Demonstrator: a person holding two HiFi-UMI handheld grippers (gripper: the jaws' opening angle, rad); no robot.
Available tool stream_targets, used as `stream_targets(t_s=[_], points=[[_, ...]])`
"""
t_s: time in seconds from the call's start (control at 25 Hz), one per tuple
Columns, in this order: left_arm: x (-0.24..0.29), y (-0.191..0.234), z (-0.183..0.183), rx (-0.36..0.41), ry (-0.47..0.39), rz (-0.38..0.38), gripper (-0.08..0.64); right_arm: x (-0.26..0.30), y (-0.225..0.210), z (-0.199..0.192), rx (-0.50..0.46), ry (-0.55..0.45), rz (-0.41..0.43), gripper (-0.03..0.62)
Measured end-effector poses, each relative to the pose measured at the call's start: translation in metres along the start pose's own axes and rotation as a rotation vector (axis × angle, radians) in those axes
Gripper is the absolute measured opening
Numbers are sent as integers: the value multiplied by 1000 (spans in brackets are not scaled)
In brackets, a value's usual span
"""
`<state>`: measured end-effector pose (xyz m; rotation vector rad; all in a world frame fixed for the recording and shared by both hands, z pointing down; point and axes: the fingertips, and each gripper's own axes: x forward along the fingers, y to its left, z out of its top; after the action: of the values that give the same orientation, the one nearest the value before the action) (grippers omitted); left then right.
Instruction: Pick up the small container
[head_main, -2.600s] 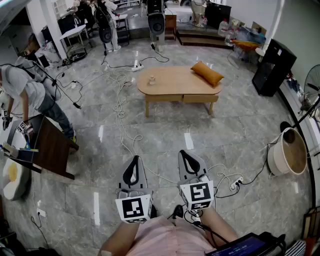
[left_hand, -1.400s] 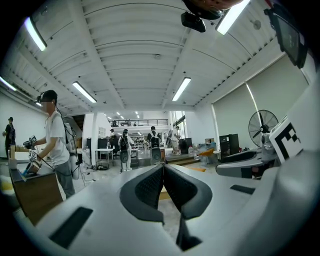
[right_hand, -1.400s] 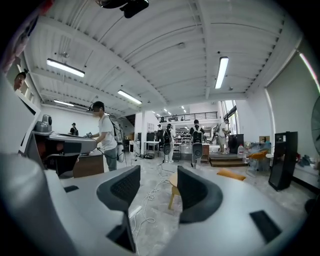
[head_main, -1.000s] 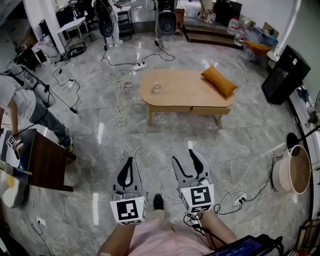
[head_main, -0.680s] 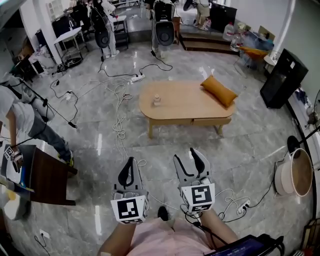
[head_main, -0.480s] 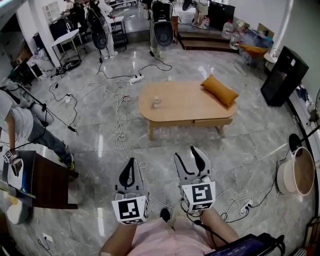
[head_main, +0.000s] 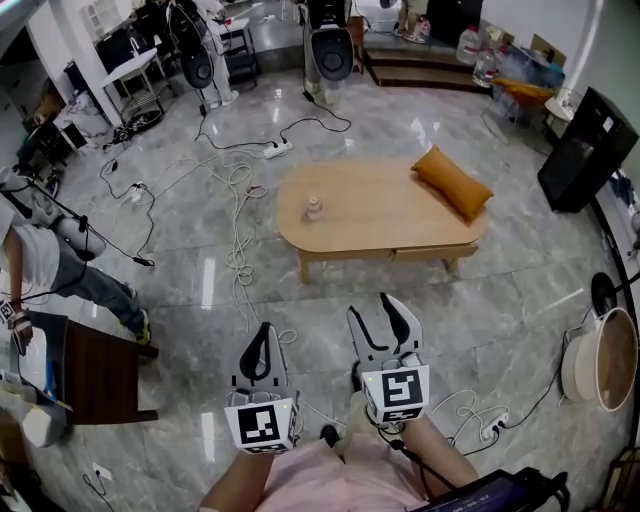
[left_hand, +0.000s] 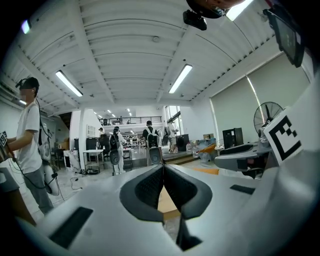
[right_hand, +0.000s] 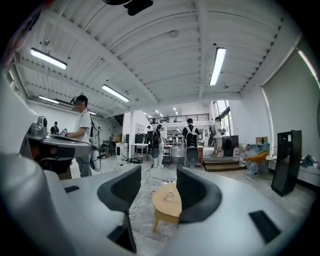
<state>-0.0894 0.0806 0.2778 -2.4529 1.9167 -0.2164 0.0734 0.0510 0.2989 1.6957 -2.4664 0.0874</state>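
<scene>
Head view is showing the small container (head_main: 313, 208), tiny and blurry, sitting near the left edge of the table (head_main: 400, 215), across open floor (head_main: 470, 300). My left tongs (head_main: 264, 330) are pressing together; my right tongs (head_main: 371, 308) are sitting spread, empty.

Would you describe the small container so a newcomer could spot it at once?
Find the oval wooden table on the marble floor. Near its left end stands the small container, pale and upright; its only neighbour up there is a far larger orange cushion.

One table (head_main: 380, 208), one container (head_main: 314, 207), one cushion (head_main: 452, 183).
</scene>
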Motion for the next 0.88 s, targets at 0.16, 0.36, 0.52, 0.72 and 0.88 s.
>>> stream_targets(t_s=[0.16,0.36,0.52,0.72,0.88], points=[[52,-6,6,9,16,16,14,44,-37,4,7,8,16,221],[119,-20,20,15,25,20,14,92,-81,16,10,6,33,216],[156,-27,38,13,3,16,14,122,-105,30,-5,-2,44,215],[182,-18,44,13,-8,38,14,152,-120,38,-10,-15,52,215],[198,-4,34,2,9,60,14,176,-120,30,-15,8,66,215]])
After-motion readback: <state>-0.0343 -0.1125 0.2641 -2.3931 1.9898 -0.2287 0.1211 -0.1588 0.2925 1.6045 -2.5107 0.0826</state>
